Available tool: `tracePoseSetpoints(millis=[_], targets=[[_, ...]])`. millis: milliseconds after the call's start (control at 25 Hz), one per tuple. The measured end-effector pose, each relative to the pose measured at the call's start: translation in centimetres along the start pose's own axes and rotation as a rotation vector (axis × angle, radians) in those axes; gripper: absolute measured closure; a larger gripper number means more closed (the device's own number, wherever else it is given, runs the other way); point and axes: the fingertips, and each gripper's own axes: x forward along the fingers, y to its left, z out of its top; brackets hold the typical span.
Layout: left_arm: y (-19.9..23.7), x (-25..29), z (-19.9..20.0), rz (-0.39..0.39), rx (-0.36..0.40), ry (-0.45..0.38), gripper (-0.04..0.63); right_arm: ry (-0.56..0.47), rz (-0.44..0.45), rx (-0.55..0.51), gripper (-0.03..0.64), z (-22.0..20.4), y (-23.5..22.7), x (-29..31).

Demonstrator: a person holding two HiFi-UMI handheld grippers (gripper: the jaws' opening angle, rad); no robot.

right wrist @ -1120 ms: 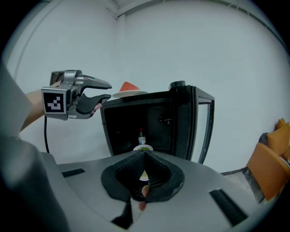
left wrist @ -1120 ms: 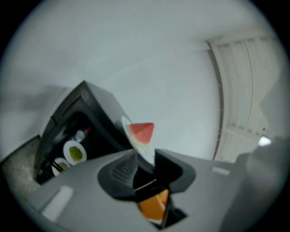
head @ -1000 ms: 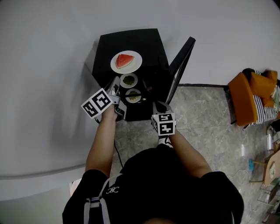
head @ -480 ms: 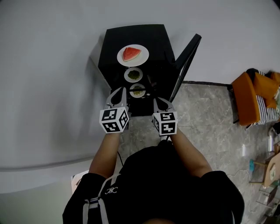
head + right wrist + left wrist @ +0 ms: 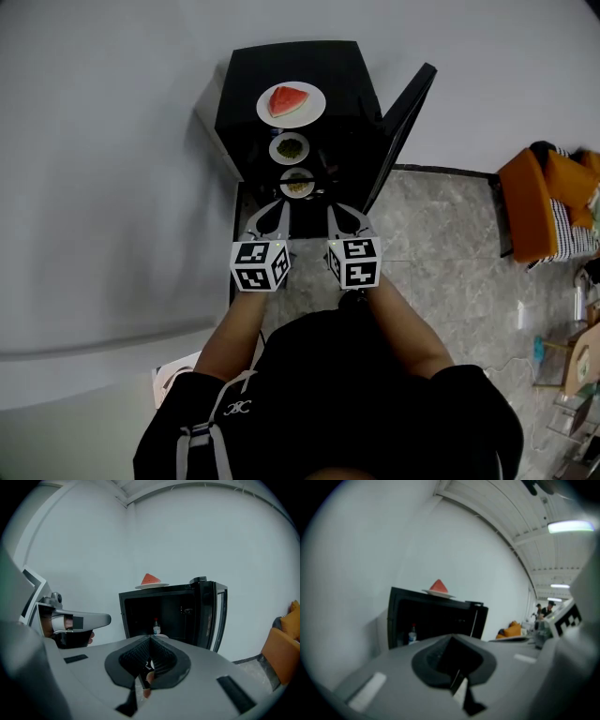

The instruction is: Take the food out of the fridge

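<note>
I've got both grippers in front of the fridge (image 5: 309, 61), side by side and just short of its open front; the door (image 5: 403, 131) is swung out on the fridge's right. Left gripper (image 5: 278, 208): fingers (image 5: 431, 660) closed tight, nothing btwn them. Right gripper (image 5: 335, 210): fingers (image 5: 133, 660) closed too; a small pinkish sliver shows in the slit btwn them, can't tell what it is. Neither gripper touches the fridge. Food: a watermelon slice (image 5: 288, 98) sits on a white plate (image 5: 314, 112) on top of the fridge. At the fridge's open front are two small dishes w/ greenish food, an upper bowl (image 5: 290, 148) and a lower bowl (image 5: 298, 184); can't tell which shelf each is on. A small bottle (image 5: 156, 627) stands inside the fridge, toward the back. The fridge backs onto a white wall (image 5: 112, 141) and stands on a grey stone floor (image 5: 441, 244).
</note>
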Motion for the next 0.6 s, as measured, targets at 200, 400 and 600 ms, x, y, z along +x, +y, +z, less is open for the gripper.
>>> tracePoseSetpoints(millis=[200,400,600], targets=[[0.2,0.1,-0.6,0.003,-0.025,0.021,0.597,0.009,-0.002,0.001,0.627,-0.5,0.0,0.1],[0.1,0.3,-1.1,0.014,-0.029,0.039,0.597,0.015,-0.002,-0.003,0.627,-0.5,-0.4,0.1],[0.2,0.6,-1.3,0.02,-0.042,0.05,0.597,0.025,0.003,-0.003,0.626,-0.3,-0.7,0.6]])
